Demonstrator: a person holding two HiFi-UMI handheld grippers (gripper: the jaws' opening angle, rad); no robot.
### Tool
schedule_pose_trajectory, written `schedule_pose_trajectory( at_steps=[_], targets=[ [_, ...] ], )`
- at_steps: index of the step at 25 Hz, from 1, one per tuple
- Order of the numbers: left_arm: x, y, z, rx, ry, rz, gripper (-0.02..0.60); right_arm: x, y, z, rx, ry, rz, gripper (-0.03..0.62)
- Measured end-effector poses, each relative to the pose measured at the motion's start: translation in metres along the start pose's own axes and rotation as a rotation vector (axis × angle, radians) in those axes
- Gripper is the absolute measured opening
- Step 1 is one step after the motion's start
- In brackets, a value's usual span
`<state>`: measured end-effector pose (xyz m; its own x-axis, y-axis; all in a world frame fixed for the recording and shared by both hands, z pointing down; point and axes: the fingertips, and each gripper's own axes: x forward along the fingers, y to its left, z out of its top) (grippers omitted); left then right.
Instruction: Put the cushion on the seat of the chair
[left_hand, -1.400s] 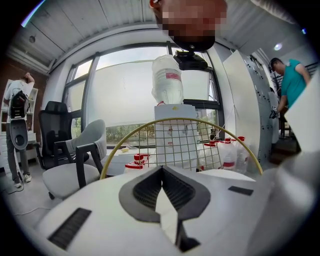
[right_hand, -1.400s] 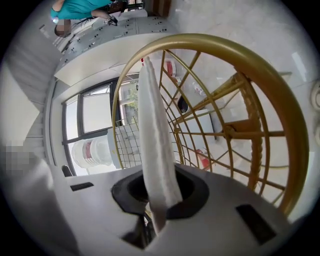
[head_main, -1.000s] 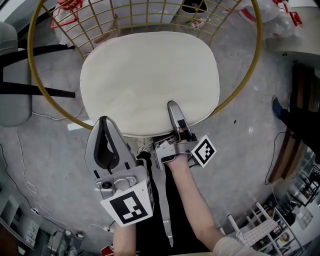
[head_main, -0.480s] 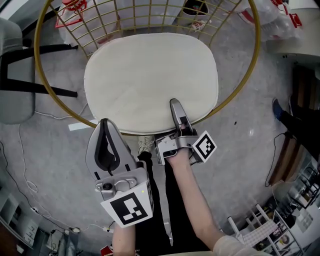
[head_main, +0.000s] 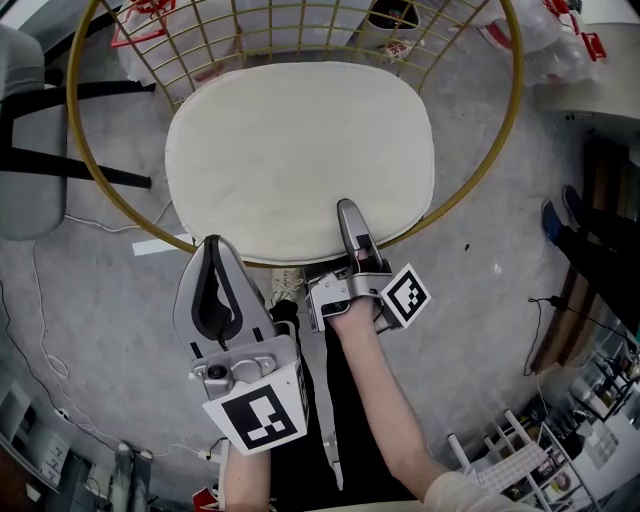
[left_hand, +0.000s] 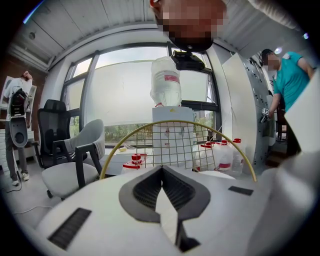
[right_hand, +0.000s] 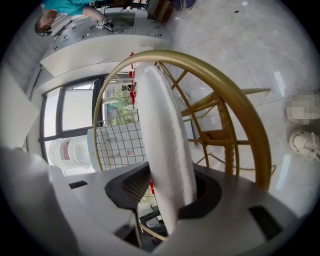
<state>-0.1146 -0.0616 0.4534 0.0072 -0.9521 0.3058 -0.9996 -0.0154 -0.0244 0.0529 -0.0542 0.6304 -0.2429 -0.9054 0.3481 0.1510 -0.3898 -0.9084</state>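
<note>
A cream oval cushion (head_main: 300, 160) lies flat on the seat inside the chair's gold ring (head_main: 505, 150). My right gripper (head_main: 348, 215) is at the cushion's near edge, turned on its side. In the right gripper view the cushion's edge (right_hand: 162, 140) stands between the jaws. They are opening, and the left pad stands off the fabric. My left gripper (head_main: 212, 245) hovers shut and empty just short of the ring, to the left. Its closed tips (left_hand: 161, 169) point at the gold wire backrest (left_hand: 180, 142).
A grey armchair (head_main: 25, 120) stands left of the gold chair, and cables (head_main: 50, 330) trail over the concrete floor. Red-capped jugs (left_hand: 222, 155) and a large water bottle (left_hand: 166, 80) sit behind the backrest. A person in a teal shirt (left_hand: 287, 80) stands at the right. A white rack (head_main: 520, 450) is at lower right.
The cushion's near edge has settled slightly into the ring. Both grippers stay about where they were.
</note>
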Motion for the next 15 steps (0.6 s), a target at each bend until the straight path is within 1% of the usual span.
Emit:
schedule_pose_trajectory(
  at_steps=[3,10,15],
  targets=[
    [-0.0003,-0.0010,0.0000,0.002,-0.001,0.003,0.014,-0.0018,-0.0014,0.0010,0.016,-0.005,-0.001,0.150],
    [-0.0023,-0.0024,-0.0001,0.011,-0.005,0.008,0.014,-0.0066,-0.0034,0.0036,0.014,-0.017,-0.013,0.150],
    [-0.0014,-0.0048,0.0030,-0.003,-0.009,0.010,0.014,-0.0104,-0.0022,0.0038,0.008,-0.019,-0.025,0.150]
  ],
)
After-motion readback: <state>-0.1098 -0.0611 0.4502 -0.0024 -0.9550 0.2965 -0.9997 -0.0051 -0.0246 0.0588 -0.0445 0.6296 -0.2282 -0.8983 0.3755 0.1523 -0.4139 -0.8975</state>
